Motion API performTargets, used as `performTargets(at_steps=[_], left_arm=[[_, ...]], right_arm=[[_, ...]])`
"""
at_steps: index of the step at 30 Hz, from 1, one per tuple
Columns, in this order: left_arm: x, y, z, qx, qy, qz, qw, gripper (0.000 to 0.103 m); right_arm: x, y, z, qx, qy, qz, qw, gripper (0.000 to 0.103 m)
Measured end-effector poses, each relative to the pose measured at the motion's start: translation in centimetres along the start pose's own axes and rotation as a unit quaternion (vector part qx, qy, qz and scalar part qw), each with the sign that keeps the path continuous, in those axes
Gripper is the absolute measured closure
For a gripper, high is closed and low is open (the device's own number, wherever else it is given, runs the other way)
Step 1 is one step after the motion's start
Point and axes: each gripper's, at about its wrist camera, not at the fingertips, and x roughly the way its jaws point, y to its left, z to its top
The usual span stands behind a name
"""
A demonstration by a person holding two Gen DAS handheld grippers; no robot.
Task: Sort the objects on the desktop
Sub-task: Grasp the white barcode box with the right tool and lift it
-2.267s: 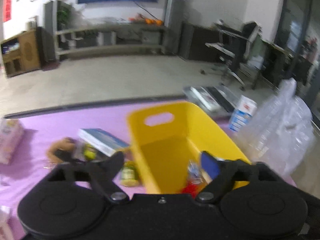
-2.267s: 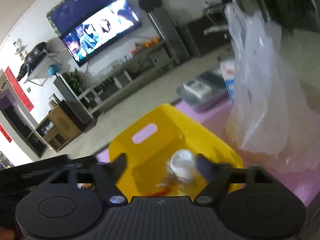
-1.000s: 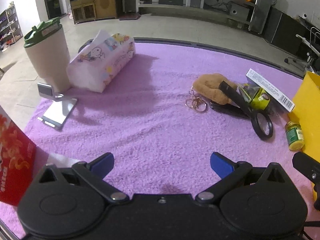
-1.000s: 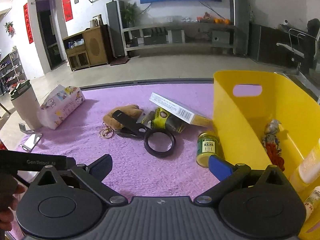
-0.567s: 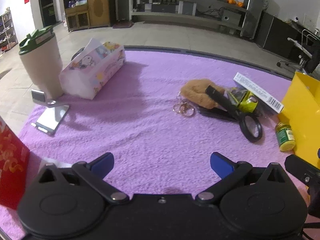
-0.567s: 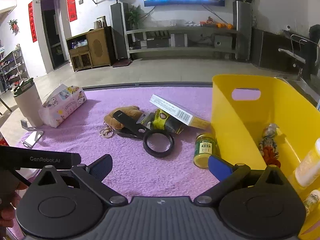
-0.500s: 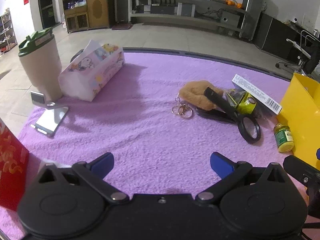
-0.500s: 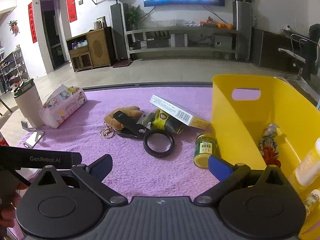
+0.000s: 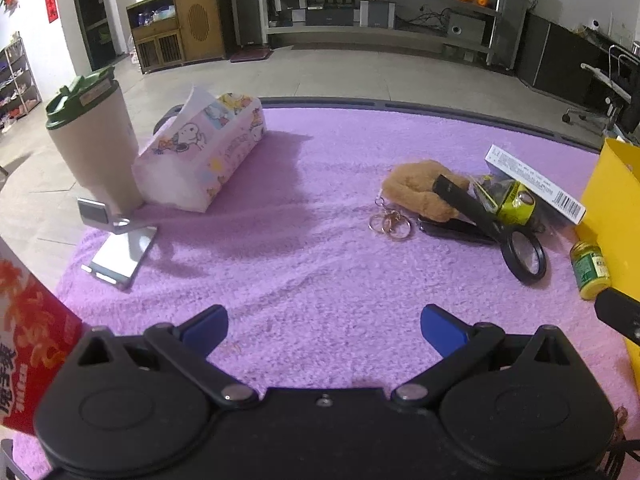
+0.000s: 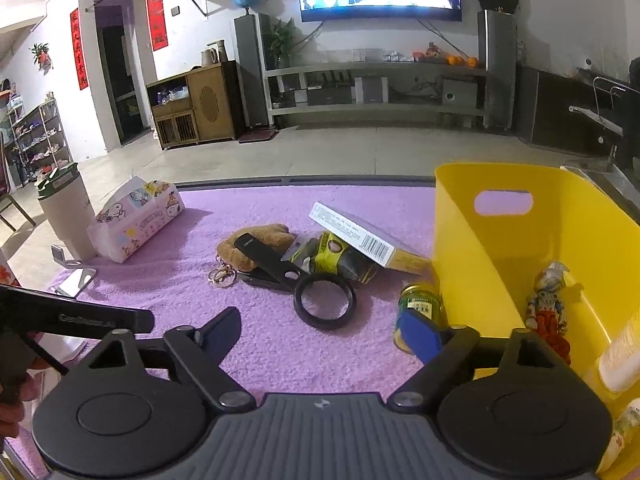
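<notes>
**Grippers hover over a cluttered purple mat**

Clutter lies in a heap near the yellow bin on the purple mat. A brown plush keychain sits under the black handle of a magnifying glass, whose ring rests flat on the mat. Just beside them a white box leans across a yellow-green packet. A small green-labelled jar stands just beside the bin's near wall. Inside the bin lie a toy figure and, at the right edge, a pale bottle.

Farther left on the mat are a cartoon-printed tissue pack, a beige cup with a green lid, a metal phone stand and a red carton.

The left gripper hangs over bare mat, its jaws spread wide with nothing between them. The right gripper has just been closing its jaws, yet they stand apart and empty; its right fingertip overlaps the jar in view, and whether it touches is unclear.
</notes>
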Motion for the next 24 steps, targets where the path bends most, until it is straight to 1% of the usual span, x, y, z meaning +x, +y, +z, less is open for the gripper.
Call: performTargets(at_steps=[2, 6, 8, 9, 11, 14, 16, 17, 19, 22, 23, 24], left_arm=[[0.0, 0.3, 0.2, -0.004, -0.004, -0.005, 1.0000, 0.000], [0.4, 0.8, 0.8, -0.016, -0.014, -0.006, 0.9998, 0.000], [0.6, 0.9, 1.1, -0.023, -0.018, -0.001, 0.9996, 0.000], [0.6, 0.9, 1.2, -0.027, -0.019, -0.001, 0.9995, 0.000], [0.8, 1.0, 1.4, -0.034, -0.016, -0.004, 0.9993, 0.000], [0.8, 0.9, 1.7, -0.037, -0.012, -0.011, 0.9992, 0.000], [0.7, 0.8, 1.8, -0.039, -0.011, -0.016, 0.9991, 0.000], [0.7, 0.8, 1.9, -0.040, -0.011, -0.018, 0.9990, 0.000], [0.6, 0.9, 2.0, -0.044, -0.011, -0.021, 0.9987, 0.000], [0.5, 1.0, 2.1, -0.049, -0.010, -0.026, 0.9984, 0.000], [0.5, 1.0, 2.1, -0.049, -0.010, -0.027, 0.9984, 0.000], [0.4, 1.0, 2.1, -0.049, -0.011, -0.026, 0.9984, 0.000]], right_arm=[[0.6, 0.1, 0.3, -0.002, 0.003, 0.002, 1.000, 0.028], [1.9, 0.6, 1.0, -0.007, 0.005, 0.010, 1.000, 0.035], [2.8, 1.0, 1.6, -0.021, 0.004, -0.008, 1.000, 0.043], [3.2, 1.2, 1.8, -0.029, 0.002, -0.020, 0.999, 0.045], [4.7, 1.8, 2.5, -0.058, -0.002, -0.062, 0.996, 0.050], [7.8, 2.8, 3.1, -0.124, 0.008, -0.139, 0.983, 0.050], [9.4, 3.4, 3.3, -0.162, 0.020, -0.169, 0.972, 0.052], [10.2, 3.8, 3.4, -0.183, 0.030, -0.185, 0.965, 0.052], [11.9, 4.5, 3.4, -0.231, 0.050, -0.215, 0.947, 0.052], [13.9, 5.1, 3.1, -0.288, 0.074, -0.240, 0.924, 0.054], [14.3, 5.1, 3.0, -0.296, 0.079, -0.244, 0.920, 0.064], [14.5, 5.0, 3.0, -0.303, 0.082, -0.246, 0.917, 0.076]])
